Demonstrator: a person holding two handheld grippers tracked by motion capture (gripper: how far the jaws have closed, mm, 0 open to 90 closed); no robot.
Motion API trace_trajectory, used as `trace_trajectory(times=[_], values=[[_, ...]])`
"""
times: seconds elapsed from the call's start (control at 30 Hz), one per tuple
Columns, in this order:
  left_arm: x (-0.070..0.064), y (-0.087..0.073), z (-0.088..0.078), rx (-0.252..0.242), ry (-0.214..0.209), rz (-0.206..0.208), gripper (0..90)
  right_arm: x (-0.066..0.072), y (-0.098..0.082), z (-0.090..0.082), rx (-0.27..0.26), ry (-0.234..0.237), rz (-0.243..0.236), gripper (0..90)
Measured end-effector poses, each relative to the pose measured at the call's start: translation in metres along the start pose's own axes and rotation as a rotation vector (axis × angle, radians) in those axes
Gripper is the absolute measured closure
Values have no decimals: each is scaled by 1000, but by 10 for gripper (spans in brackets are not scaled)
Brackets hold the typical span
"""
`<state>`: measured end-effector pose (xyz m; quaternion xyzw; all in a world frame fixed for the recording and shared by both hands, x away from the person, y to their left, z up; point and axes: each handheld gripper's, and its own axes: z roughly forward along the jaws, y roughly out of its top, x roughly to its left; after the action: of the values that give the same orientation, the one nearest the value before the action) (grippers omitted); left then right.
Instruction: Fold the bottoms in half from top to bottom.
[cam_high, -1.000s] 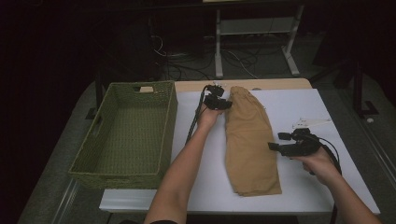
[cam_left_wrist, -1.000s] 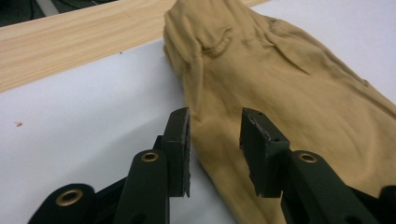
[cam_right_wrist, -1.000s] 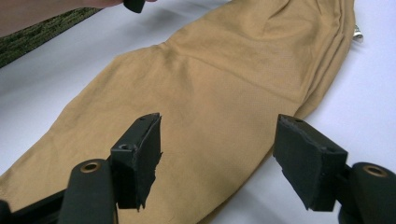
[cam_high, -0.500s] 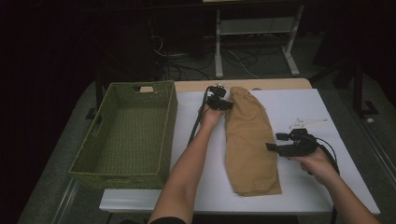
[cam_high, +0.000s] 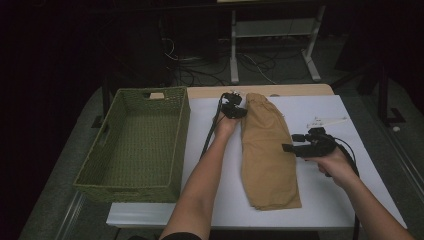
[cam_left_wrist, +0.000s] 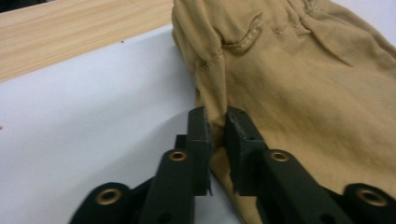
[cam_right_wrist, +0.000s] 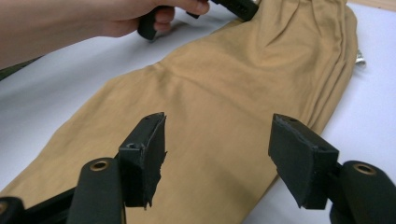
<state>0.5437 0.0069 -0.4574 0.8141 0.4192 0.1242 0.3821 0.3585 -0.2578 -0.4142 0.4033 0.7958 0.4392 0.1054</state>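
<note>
The left gripper (cam_left_wrist: 217, 123) has just been closing and pinches the trousers' (cam_high: 267, 150) edge at twelve o'clock for lifting, while the right gripper (cam_right_wrist: 219, 140) gapes unladen at three o'clock.

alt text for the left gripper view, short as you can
The left tool pinches the folded edge of tan trousers between its two black jaws, which have just been closing. The trousers lie on a white table, with a wooden strip beyond.
</note>
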Motion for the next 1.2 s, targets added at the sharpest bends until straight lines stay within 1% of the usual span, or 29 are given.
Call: trace_trajectory(times=[0.03, 0.07, 0.1, 0.13, 0.2, 0.27, 0.3, 0.37, 0.4, 0.43, 0.47, 0.5, 0.57, 0.63, 0.7, 0.77, 0.8, 0.9, 0.97, 1.1, 1.17, 1.2], values=[[0, 0, 0, -1, -12, -3, 844, -2, 2, 2, 1, -5, 2, 365], [-2, 0, 0, -1, -8, -1, 872, -4, 5, 5, 2, -11, 5, 363], [-2, 0, 0, 0, -2, 6, 877, -7, 7, 8, 5, -16, 10, 387], [-3, 0, 0, 1, 2, 12, 880, -9, 9, 11, 6, -5, 10, 410], [-3, 0, 1, 1, 4, 12, 882, -14, 14, 18, 7, -13, 11, 405], [-3, 0, 0, 0, 4, 2, 884, -18, 20, 24, 18, -22, 4, 422], [-3, -1, 0, 0, 5, 4, 884, -20, 22, 27, 15, -38, -1, 431], [-3, 0, 0, 2, 4, 4, 885, -24, 27, 33, 19, -35, 2, 443], [-3, 0, 0, 2, 4, 4, 885, -26, 29, 36, 24, -42, 1, 446], [-3, -1, 0, 1, 3, 3, 885, -28, 31, 39, 24, -43, 2, 471], [-3, -1, 0, 1, 1, 2, 885, -29, 32, 41, 23, -33, 13, 478], [-3, -1, 0, 0, 0, 2, 885, -31, 34, 44, 27, -37, 19, 489], [-2, -1, 0, 1, -4, -1, 886, -33, 37, 48, 26, -64, 20, 497], [-2, -1, 0, -2, -6, -6, 887, -37, 41, 52, 26, -61, 30, 523], [-2, -1, 0, 2, -5, 1, 887, -41, 44, 56, 23, -81, 23, 539], [-2, 0, 0, 2, -5, -10, 888, -45, 49, 60, 15, -91, 26, 551], [-2, 0, 0, 4, -5, -11, 888, -48, 51, 61, 7, -99, 25, 574], [-2, 1, 0, 8, -4, -11, 888, -56, 58, 67, 5, -106, 37, 602], [-2, 1, 0, 8, -2, -12, 888, -60, 64, 72, 10, -117, 42, 605], [-3, 1, 0, 11, 5, 1, 888, -68, 74, 81, 18, -145, 36, 595], [-3, 1, 0, 12, 3, 1, 888, -73, 78, 85, 30, -150, 44, 592], [-3, 1, 0, 12, 3, 3, 888, -75, 80, 87, 34, -157, 38, 593]])
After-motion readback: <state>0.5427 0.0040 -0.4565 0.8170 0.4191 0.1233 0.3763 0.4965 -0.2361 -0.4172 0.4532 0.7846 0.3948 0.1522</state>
